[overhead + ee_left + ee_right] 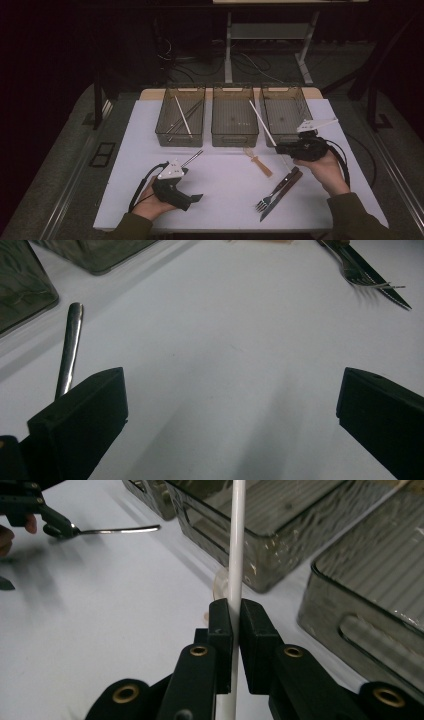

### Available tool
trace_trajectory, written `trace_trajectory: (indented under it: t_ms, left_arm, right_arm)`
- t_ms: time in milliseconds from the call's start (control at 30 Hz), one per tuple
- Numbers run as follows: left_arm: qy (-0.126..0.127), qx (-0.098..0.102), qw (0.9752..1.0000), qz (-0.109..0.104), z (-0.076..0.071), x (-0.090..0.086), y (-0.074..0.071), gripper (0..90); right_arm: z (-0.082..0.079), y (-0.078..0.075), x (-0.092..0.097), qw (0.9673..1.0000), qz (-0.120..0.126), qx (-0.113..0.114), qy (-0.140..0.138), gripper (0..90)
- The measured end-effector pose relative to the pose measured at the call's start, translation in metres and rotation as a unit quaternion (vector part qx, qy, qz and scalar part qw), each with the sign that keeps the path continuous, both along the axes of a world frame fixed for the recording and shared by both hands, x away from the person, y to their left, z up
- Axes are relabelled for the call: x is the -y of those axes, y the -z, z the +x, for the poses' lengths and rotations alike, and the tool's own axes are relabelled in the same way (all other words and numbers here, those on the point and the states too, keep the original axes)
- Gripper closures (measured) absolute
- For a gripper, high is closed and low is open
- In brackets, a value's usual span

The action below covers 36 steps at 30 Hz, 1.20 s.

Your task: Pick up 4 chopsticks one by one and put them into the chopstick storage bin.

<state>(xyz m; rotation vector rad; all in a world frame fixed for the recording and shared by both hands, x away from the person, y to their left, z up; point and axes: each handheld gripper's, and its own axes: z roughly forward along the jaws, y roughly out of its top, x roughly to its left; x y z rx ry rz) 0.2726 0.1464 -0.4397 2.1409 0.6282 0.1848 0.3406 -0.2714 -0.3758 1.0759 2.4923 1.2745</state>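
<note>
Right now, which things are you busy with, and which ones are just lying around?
In use:
right gripper, shut on the white chopstick
left tray, with a white chopstick already in it

Lying about:
fork
knife
wooden spoon
metal rod by the open left gripper
middle tray
right tray

R tool [280, 148] grips white stick [262, 122] over middle bin [234, 135].

Glossy white chopstick [237, 540], ribbed smoky plastic bins [280, 525], matt table [220, 190].
</note>
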Motion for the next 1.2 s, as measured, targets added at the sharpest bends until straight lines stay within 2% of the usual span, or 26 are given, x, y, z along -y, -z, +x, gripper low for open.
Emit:
trace_trajectory:
  t_ms: [333,633,833,1200]
  left_arm:
    - [-0.001,-0.001,1.0000,-0.001,0.000,0.000,0.000,0.0]
    - [0.001,0.000,1.0000,-0.003,0.000,0.000,0.000,0.0]
    - [0.002,0.000,1.0000,-0.002,0.000,0.001,0.000,0.0]
    - [0.005,0.001,1.0000,-0.002,0.000,0.001,0.000,0.0]
  right_arm:
    - [0.014,-0.004,-0.037,0.9992,0.037,0.012,-0.012,84.1]
    - [0.032,-0.013,-0.080,0.9985,0.043,0.016,-0.029,84.0]
    - [0.048,-0.023,-0.104,0.9978,0.057,0.019,-0.029,84.0]
    - [0.072,-0.036,-0.149,0.9974,0.061,0.032,-0.023,84.0]
